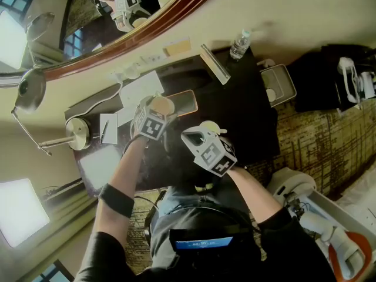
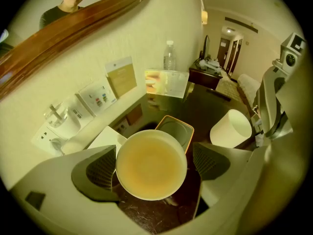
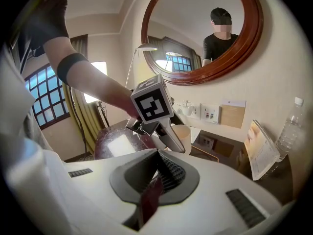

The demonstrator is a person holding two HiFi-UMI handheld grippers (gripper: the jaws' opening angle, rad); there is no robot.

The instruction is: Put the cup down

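The cup [image 2: 151, 164] stands on the dark desk [image 2: 146, 217] between the wide-open fingers of the left gripper [image 2: 155, 166], and the right gripper [image 3: 157, 169] is closed on nothing.

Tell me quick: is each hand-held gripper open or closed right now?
Left hand-held gripper: open, cup between its jaws, not clamped.
Right hand-held gripper: closed.

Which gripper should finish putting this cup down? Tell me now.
Left. The left gripper brackets the cup, with its pads apart on either side. The right gripper is shut, empty and off to the side.
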